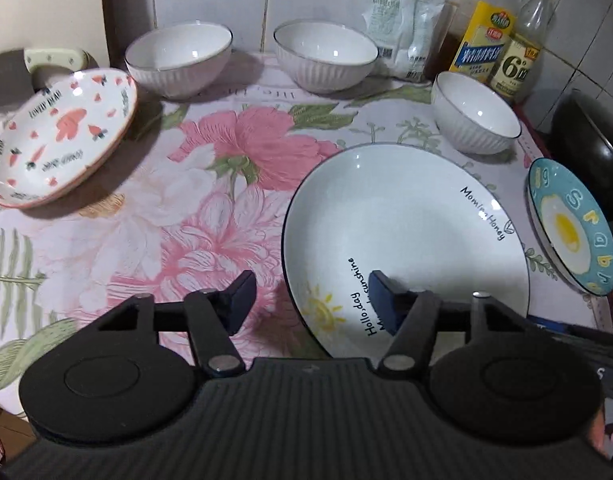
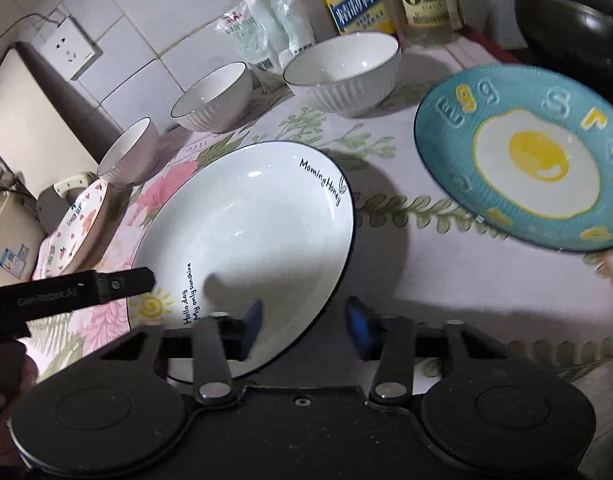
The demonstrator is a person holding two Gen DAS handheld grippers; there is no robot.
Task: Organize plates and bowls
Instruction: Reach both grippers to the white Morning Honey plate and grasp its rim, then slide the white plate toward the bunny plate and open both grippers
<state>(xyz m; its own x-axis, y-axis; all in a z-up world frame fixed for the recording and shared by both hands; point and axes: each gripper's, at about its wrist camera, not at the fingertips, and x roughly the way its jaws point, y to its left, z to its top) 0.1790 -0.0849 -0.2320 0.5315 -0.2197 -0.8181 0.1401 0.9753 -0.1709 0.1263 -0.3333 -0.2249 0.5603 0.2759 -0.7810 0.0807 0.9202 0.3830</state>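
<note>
Now, task in hand: I judge I am about to lift the big white plate (image 1: pixel 406 232) from both sides, to stack the plates.
White plate: flat on the flowered desk (image 1: pixel 178 208), sun drawing and lettering towards me.
Left tongs (image 1: pixel 310 300): part open, straddling the plate's rim at its 7 o'clock; one finger above the inside, one outside over the cloth, neither pressing yet.
Right tongs (image 2: pixel 304 328): part open too, astride the rim at about 5 o'clock, pads clear of it.
Why two tongs: a wide, shallow plate would tip from one edge, I reckon.
Carrot plate (image 1: pixel 54 140): at 10 o'clock from the white one, propped aslant on something behind.
Egg plate (image 2: pixel 522 156): at 3 o'clock, close by a dark pan (image 2: pixel 570 12).
Three ribbed bowls (image 1: pixel 326 56): along the tiled wall from 11 to 1 o'clock, apart, not yet nested.
Bottles (image 1: pixel 490 40): beyond the bowls, out of the way.
</note>
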